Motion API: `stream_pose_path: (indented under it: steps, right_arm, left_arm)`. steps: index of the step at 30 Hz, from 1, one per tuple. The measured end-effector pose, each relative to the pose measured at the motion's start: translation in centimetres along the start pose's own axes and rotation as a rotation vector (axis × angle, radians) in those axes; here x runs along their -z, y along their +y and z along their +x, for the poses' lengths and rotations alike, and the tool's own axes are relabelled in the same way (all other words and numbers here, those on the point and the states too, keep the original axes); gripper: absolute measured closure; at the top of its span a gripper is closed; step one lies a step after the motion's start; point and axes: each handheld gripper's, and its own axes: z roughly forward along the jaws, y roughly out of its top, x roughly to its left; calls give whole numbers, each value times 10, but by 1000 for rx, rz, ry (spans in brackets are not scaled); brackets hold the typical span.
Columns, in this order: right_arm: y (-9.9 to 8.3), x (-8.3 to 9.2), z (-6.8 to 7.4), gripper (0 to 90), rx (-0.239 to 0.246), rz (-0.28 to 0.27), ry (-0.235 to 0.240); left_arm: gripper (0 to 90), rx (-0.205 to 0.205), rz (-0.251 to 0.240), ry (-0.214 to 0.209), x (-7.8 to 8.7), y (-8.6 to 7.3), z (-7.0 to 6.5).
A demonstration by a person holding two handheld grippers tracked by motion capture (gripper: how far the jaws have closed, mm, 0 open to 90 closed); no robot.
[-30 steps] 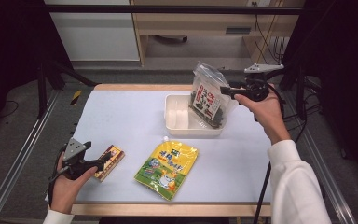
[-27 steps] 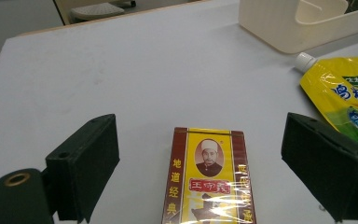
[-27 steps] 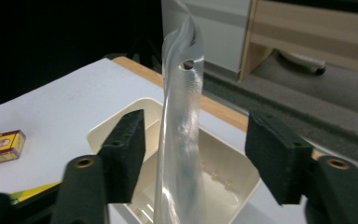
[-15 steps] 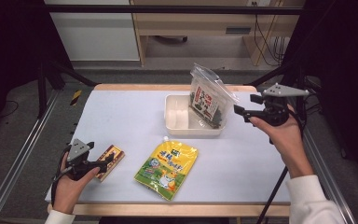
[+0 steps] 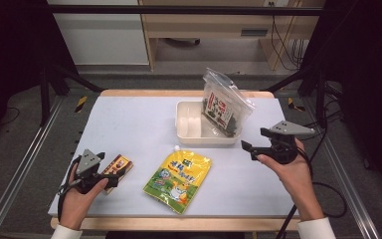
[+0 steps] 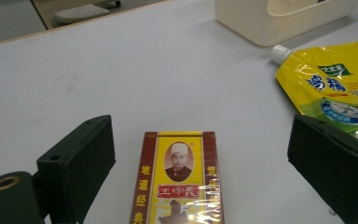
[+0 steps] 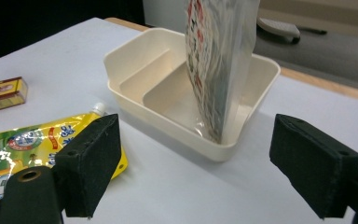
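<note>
Between the wide, empty left gripper (image 6: 205, 172) jaws lies one red-yellow box (image 6: 178, 179); ahead of the right gripper (image 7: 212, 168), freshly opened and empty, one clear snack bag (image 7: 219, 60) stands in one cream tray (image 7: 135, 100), one yellow pouch (image 7: 32, 140) leftward.

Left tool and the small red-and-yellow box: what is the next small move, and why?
Probably close the left tool on the small box and lift it. The box lies flat on the table between the open jaws, untouched. The clear packet already stands in the cream bin, with the right tool open and apart from it, so the box seems next to go.
</note>
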Motion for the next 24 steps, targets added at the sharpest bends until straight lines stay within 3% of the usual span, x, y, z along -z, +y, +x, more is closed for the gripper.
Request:
stream_pose_path:
  steps: [2,9,12,16,19,22,24]
  right_arm:
    - [-8,-4,6,197,-3,-1,-9]
    - [-29,-29,23,240,-13,29,10]
    - [-33,-40,31,286,-8,42,23]
    - [-35,-48,41,374,33,62,45]
    - [-40,-51,48,421,14,43,62]
    - [-43,-55,54,474,43,60,70]
    - [-43,-58,56,493,36,69,85]
  left_arm:
    - [62,-21,1,-13,-1,2,-5]
    - [54,-37,-5,-50,-5,5,-23]
    - [56,-29,-1,-72,-5,5,-29]
    - [61,2,1,-101,-6,6,-34]
    - [61,-4,7,-114,-7,8,-39]
    - [71,-9,15,-124,-7,9,-45]
    - [73,-13,12,-126,-7,9,-49]
